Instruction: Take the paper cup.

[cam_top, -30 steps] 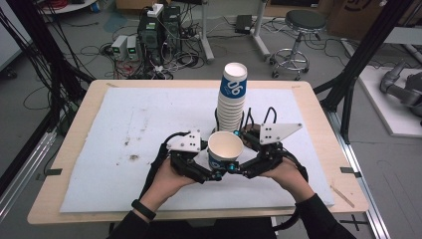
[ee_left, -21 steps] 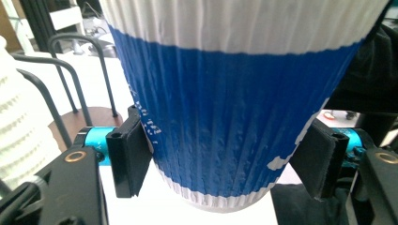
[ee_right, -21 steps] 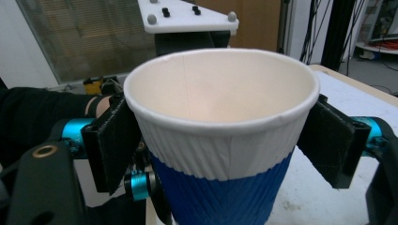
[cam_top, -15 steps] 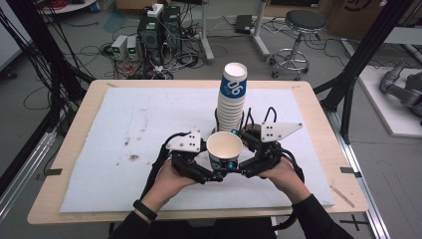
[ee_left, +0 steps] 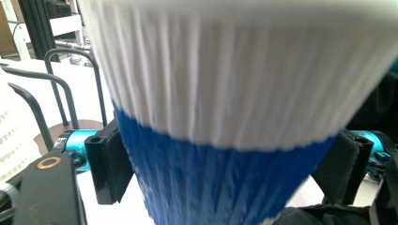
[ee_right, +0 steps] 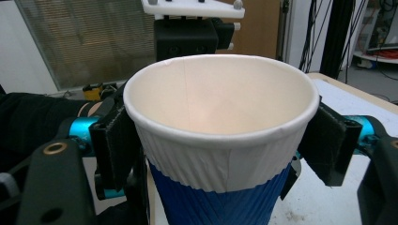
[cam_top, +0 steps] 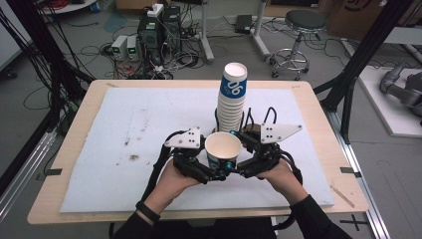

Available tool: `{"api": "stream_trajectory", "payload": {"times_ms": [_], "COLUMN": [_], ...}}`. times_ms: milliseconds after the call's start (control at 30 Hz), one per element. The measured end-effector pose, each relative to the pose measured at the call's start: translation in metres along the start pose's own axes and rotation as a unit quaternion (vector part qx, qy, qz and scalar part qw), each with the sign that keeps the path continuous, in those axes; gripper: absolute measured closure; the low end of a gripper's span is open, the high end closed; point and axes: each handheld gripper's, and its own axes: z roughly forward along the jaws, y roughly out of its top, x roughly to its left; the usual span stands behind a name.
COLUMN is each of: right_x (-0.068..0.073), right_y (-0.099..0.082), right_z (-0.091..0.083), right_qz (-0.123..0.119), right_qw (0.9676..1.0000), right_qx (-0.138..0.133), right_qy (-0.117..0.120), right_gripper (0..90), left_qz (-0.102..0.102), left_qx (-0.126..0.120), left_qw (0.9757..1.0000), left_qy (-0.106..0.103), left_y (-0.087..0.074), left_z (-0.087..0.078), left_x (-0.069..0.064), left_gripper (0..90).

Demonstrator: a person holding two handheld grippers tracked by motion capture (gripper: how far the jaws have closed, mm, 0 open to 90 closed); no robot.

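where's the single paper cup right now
In the high view the single paper cup stands upright near the table's front middle, between the left hand-held gripper and right hand-held gripper, just before the cup stack.

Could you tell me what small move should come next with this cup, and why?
Probably draw the left tool back from the paper cup. Its jaws have just been opening beside the cup's blue base, while those of the right tool have just been closing and press the cup below its rim, so the right seems to have it.

white mat point(cam_top: 124, 149), stool point(cam_top: 303, 22), computer towers point(cam_top: 159, 30)
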Motion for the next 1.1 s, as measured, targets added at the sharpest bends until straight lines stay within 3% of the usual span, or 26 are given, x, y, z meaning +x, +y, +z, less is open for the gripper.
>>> {"api": "stream_trajectory", "payload": {"times_ms": [133, 500, 867, 1100], "right_x": [0.001, -0.001, -0.008, -0.014], "right_y": [0.000, 0.001, 0.003, 0.000], "right_z": [0.000, -0.001, -0.017, -0.025], "right_qz": [0.001, 0.001, -0.004, -0.006], "right_qw": [1.0000, 1.0000, 0.9998, 0.9999], "right_qx": [-0.005, 0.002, 0.004, 0.013], "right_qy": [0.001, 0.008, 0.018, 0.007], "right_gripper": [23.1, 18.1, 16.4, 16.5], "left_qz": [-0.001, 0.003, 0.001, 0.004], "left_qx": [-0.007, -0.004, -0.009, -0.022], "left_qw": [1.0000, 1.0000, 0.9999, 0.9995], "left_qy": [-0.002, -0.004, 0.013, 0.023], "left_y": [0.001, 0.000, 0.002, 0.008], "left_z": [-0.003, -0.005, -0.018, -0.028], "left_x": [0.001, 0.003, 0.007, 0.007], "left_gripper": [25.1, 25.4, 25.5, 25.5]}}
